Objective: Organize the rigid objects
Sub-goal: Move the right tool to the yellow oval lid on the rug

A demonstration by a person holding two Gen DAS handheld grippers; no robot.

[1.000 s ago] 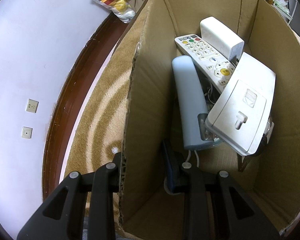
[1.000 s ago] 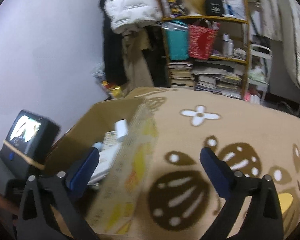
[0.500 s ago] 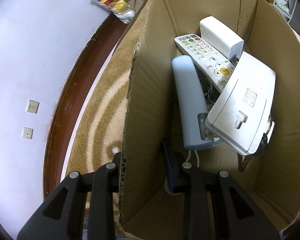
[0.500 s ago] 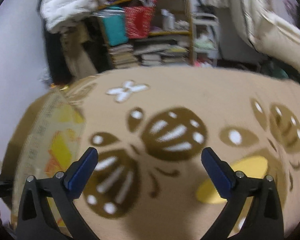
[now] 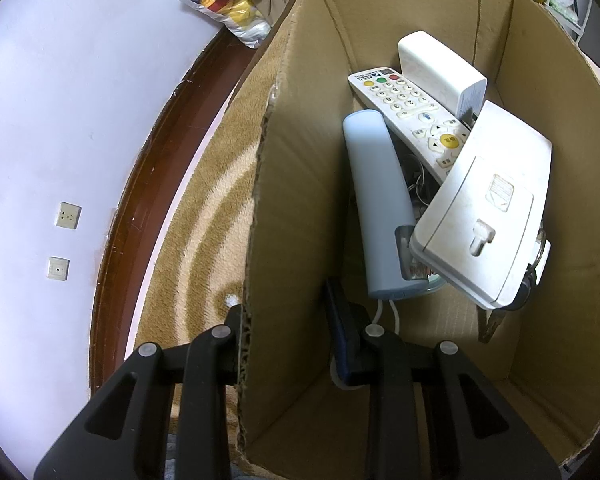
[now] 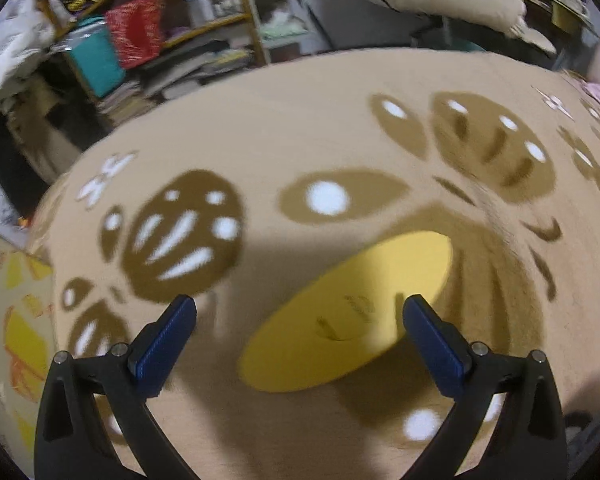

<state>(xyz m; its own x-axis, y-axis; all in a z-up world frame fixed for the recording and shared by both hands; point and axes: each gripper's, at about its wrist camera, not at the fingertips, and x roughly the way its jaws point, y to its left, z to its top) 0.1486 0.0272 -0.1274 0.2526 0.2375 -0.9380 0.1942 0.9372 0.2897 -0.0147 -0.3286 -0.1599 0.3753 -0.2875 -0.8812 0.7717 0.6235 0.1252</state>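
Your left gripper (image 5: 288, 320) straddles the near left wall of the cardboard box (image 5: 296, 208): one finger sits outside against the corrugated edge, the other, with its blue pad (image 5: 340, 320), is inside the box. The wall is between the two fingers, but a gap shows on the inner side, so you cannot tell whether the grip is actually tight on the cardboard.

Inside the box, the rigid things lie heaped toward the far right. A pale blue handset (image 5: 380, 204) leans lengthwise along the middle, its near end low by a white cord (image 5: 394, 312). To its right a white remote control (image 5: 412, 116) with coloured buttons slants from far left to near right. A white adapter block (image 5: 440, 68) rests against the remote's far end. A large white telephone base (image 5: 484, 216) lies underside up, tilted, covering the remote's near end and touching the handset's lower right side. Dark items poke out beneath it, too hidden to identify.

Left of the box you see patterned beige carpet (image 5: 188, 248), a dark skirting board (image 5: 140, 184) and a pale wall with two sockets (image 5: 69, 215).

Your right gripper (image 6: 300, 320) is spread wide and holds nothing. It hovers over the carpet, with a yellow disc (image 6: 352, 316) lying flat between and beyond its blue pads. The view is motion-blurred. The box's printed outer side (image 6: 12, 320) shows at the far left.
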